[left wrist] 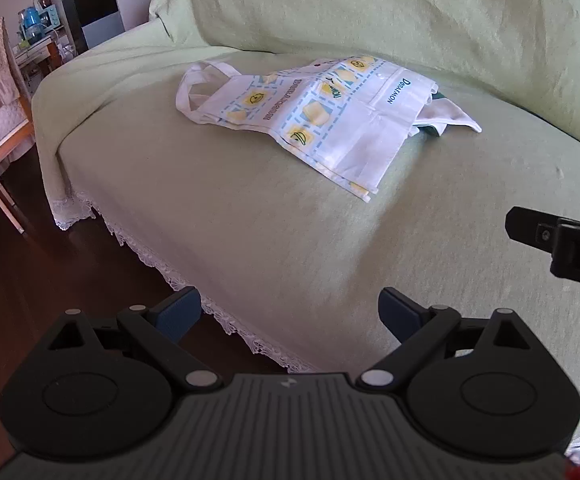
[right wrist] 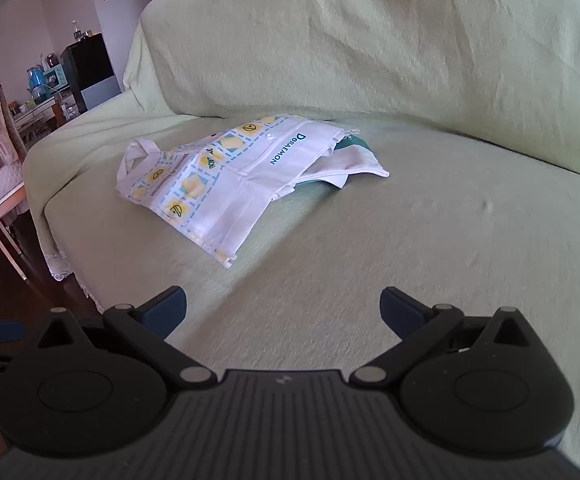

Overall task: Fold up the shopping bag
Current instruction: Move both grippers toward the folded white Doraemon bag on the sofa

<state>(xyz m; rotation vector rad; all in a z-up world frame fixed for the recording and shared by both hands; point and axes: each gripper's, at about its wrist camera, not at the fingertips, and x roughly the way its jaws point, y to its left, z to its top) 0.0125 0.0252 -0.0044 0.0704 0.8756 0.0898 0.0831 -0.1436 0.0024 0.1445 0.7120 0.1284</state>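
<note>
Both the left gripper (left wrist: 290, 312) and right gripper (right wrist: 284, 308) hang wide open and empty, well short of the bag (left wrist: 310, 116); pinching its limp layers unevenly, or snagging the sofa cover (left wrist: 210, 220), could skew the fold.

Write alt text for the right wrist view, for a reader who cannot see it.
A white shopping bag with yellow and blue cartoon print lies loosely folded on a sofa draped in pale green cloth. The right gripper hangs open and empty in front of it, not touching it. A chair and cluttered shelves stand at the far left.
</note>
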